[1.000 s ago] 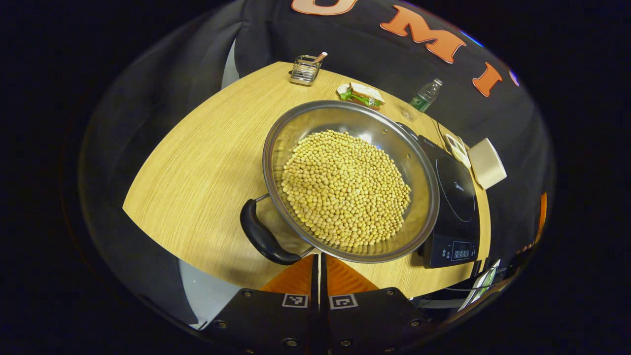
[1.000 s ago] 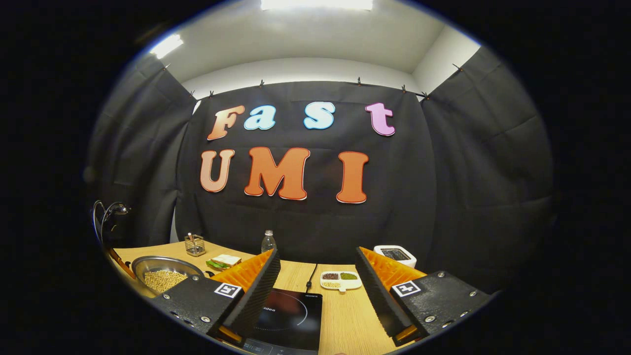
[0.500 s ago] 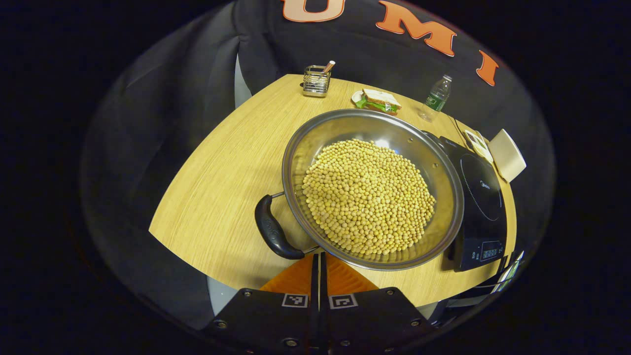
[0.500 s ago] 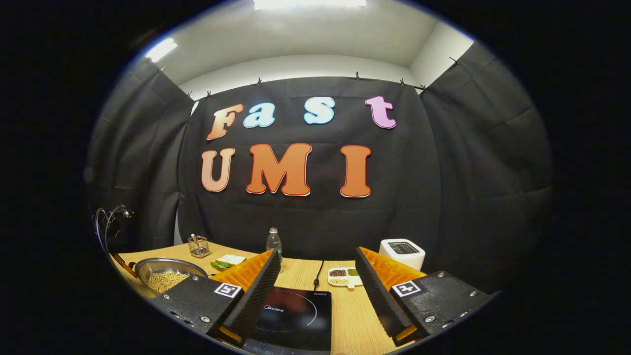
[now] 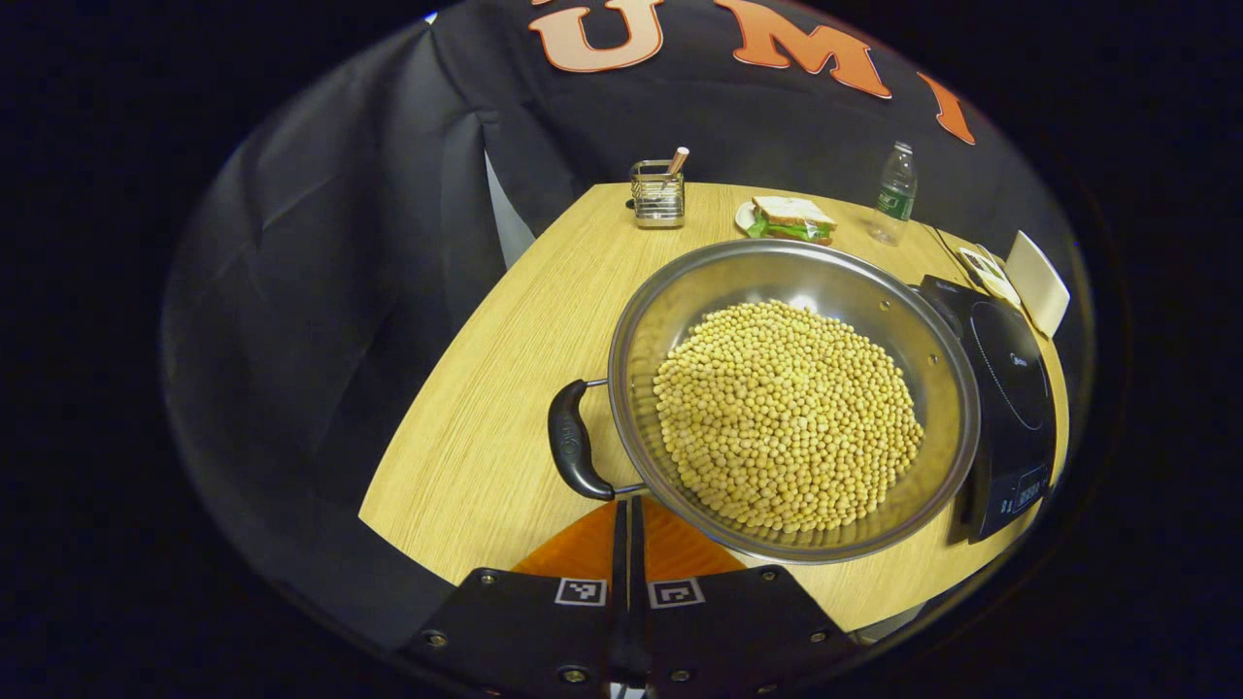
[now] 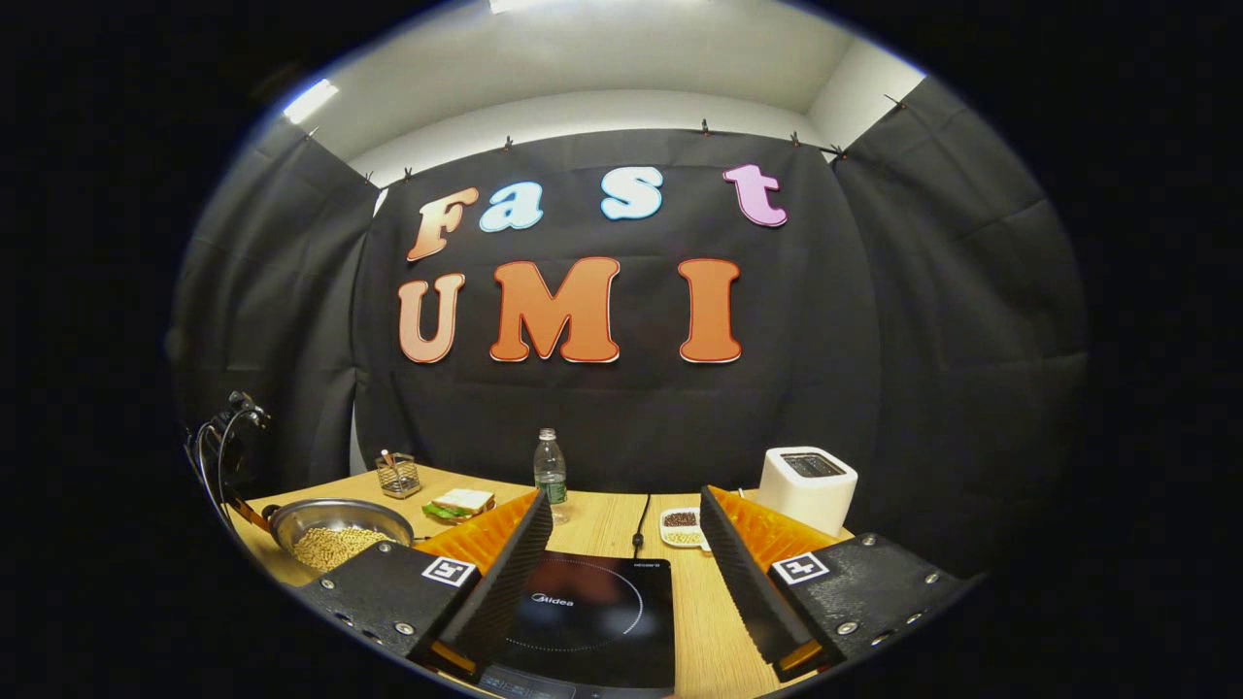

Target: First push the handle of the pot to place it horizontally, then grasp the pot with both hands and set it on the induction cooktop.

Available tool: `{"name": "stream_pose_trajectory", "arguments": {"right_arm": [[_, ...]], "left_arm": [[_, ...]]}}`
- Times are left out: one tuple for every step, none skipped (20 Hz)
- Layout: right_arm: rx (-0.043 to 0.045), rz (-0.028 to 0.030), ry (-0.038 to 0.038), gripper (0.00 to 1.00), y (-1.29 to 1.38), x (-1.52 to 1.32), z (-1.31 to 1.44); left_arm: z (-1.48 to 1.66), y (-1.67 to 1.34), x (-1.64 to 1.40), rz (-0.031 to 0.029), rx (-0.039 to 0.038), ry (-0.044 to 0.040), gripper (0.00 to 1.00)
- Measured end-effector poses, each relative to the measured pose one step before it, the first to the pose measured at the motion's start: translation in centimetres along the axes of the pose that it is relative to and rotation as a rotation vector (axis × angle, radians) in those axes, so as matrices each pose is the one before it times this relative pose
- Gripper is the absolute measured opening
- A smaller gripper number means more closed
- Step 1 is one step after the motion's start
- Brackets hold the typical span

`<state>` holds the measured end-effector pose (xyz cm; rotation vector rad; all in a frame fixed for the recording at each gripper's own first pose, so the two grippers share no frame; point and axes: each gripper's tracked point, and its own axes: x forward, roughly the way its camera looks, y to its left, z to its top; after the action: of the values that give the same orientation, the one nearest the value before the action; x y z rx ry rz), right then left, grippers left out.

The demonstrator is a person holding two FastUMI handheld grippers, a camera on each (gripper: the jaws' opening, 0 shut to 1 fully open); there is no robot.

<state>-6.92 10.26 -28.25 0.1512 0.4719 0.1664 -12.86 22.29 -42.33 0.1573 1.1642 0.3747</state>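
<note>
A steel pot (image 5: 932,340) full of yellow beans stands on the wooden table (image 5: 486,417). Its black side handle (image 5: 568,442) points to the left in the left gripper view. My left gripper (image 5: 626,515) is shut with nothing in it, its tips right by the handle's near end and the pot's rim. The black induction cooktop (image 5: 1010,388) lies just right of the pot. In the right gripper view my right gripper (image 6: 621,500) hangs open over the cooktop (image 6: 592,621), with the pot (image 6: 335,529) far off to its left.
Along the back of the table stand a wire cutlery holder (image 5: 657,182), a sandwich (image 5: 791,216) and a water bottle (image 5: 893,180). A white toaster (image 6: 806,485) and a small divided dish (image 6: 683,524) sit behind the cooktop, whose cord (image 6: 641,510) runs back.
In the left gripper view the pot and its handle have shifted right, and the handle now sits more to the pot's left. The right gripper view takes in more of the cooktop.
</note>
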Motion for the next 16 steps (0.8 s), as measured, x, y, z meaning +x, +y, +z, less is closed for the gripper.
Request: {"name": "stream_pose_trajectory", "arguments": {"right_arm": [[0.00107,0.00022,0.00317,0.95,0.002,0.087,-0.06],[0.00188,-0.00038,0.00404,0.95,0.14,0.165,-0.116],[0.00079,0.00101,0.00603,0.95,0.014,0.186,-0.212],[0.00102,-0.00032,0.00683,0.95,0.074,0.088,-0.067],[0.00102,0.00111,0.00614,0.95,0.088,0.152,-0.121],[0.00198,0.00193,0.00538,0.95,0.199,0.155,-0.139],[0.00249,0.00434,0.00566,0.95,0.283,0.161,-0.121],[0.00192,0.00519,0.00618,0.95,0.348,0.151,-0.124],[0.00151,0.00468,0.00771,0.95,0.343,0.109,-0.156],[0.00022,0.00521,0.00752,0.95,0.305,0.156,-0.299],[0.0015,0.00308,0.00458,0.95,0.302,0.03,-0.131],[0.00191,0.00412,0.00399,0.95,0.3,0.065,-0.148],[0.00154,0.00401,0.00596,0.95,0.267,0.157,-0.24],[0.00156,0.00401,0.00748,0.95,0.39,0.029,-0.334],[0.00208,0.00404,0.00797,0.95,0.291,0.108,-0.24],[0.00171,0.00452,0.00711,0.95,0.209,0.031,-0.296]], "left_arm": [[0.429,0.334,0.228,0.0068,0.00324,-0.01024,0.01],[0.222,0.334,0.359,0.00754,0.00521,-0.01042,0.01],[0.34,0.214,0.391,0.00417,0.00338,-0.00923,0.01],[0.258,0.284,0.47,0.00306,0.00567,-0.00829,0.01],[0.386,0.172,0.31,0.00259,0.00535,-0.00955,0.01],[0.198,0.207,0.301,0.00037,0.00775,-0.00999,0.01],[0.298,0.201,0.315,0.00005,0.00824,-0.01169,0.05],[0.31,0.187,0.306,0.00022,0.01101,-0.01186,0.05],[0.471,0.146,0.408,0.00432,0.01137,-0.01555,0.01],[0.238,0.245,0.357,0.0085,0.01254,-0.01612,0.05],[0.411,0.194,0.249,0.01055,0.01774,-0.01517,0.01],[0.362,0.279,0.091,0.00976,0.0167,-0.0126,0.01],[0.369,0.142,0.12,0.00557,0.01643,-0.01646,0.01],[0.461,0.157,-0.117,0.00057,0.01357,-0.02321,0.01],[0.742,0.043,-0.007,-0.00174,0.01495,-0.02309,0.01],[0.393,0.065,0.643,-0.00132,0.01523,-0.01839,0.01]]}}
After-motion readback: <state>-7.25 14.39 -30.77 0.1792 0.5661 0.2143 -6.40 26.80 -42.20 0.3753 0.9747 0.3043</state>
